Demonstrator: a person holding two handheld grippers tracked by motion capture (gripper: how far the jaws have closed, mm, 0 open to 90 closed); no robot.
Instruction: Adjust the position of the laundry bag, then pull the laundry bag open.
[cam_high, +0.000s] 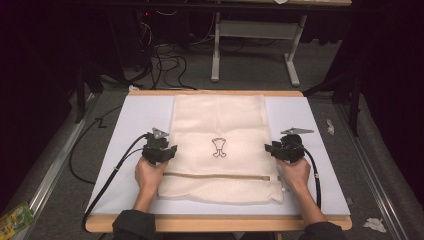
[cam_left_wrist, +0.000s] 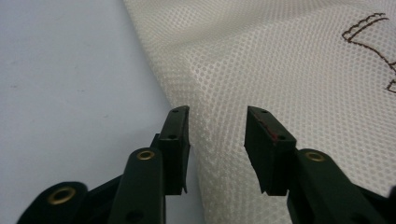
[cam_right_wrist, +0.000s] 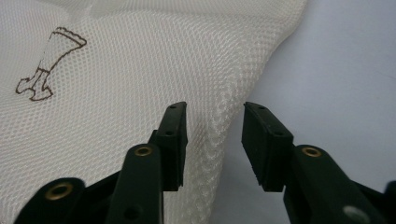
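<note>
the mesh laundry bag (cam_high: 218, 145) lies flat in the middle of the pale table mat (cam_high: 135, 120), its zipper (cam_high: 220, 176) running across near the 6 o'clock edge and a small brown printed figure (cam_high: 219, 148) at its centre. it looks light, limp and thin: open-weave netting that should drape and sag as soon as it is lifted, and crease instead of keeping a shape. the weave gives the pads some bite, so slipping seems a small risk; snagging or pinching up only one layer seems likelier. the side edges look like the best places to take hold, where the fabric doubles over, one edge for each tool.

the left gripper (cam_left_wrist: 217, 140) sits at the bag's 9 o'clock edge, its jaws standing apart with the raised fold of mesh between them, pads not pressing. the right gripper (cam_right_wrist: 215, 140) mirrors it at the 3 o'clock edge, jaws likewise apart astride the edge ridge. in the high view both hands come in from 6 o'clock, forearms nearly parallel, each tool angled inward and down at the cloth.
</note>
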